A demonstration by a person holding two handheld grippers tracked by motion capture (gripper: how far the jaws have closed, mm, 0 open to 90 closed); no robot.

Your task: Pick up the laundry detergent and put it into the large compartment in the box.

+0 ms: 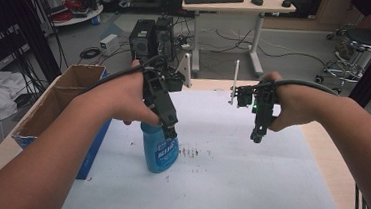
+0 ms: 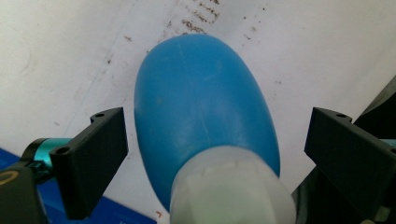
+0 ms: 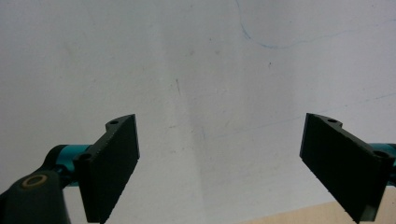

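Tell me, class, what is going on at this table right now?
A person holds a gripper in each hand over a white-covered table. The left gripper is open, its jaws on either side of the white cap of an upright blue bottle, not touching it. The right gripper hangs open over bare table. A cardboard box sits at the left edge.

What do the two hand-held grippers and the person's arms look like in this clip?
Both the left gripper and the right gripper are black, each trailing a dark cable. Their jaws are flat black plates on teal mounts. A small green light glows on the right one. The forearms are bare, with no sleeves showing.
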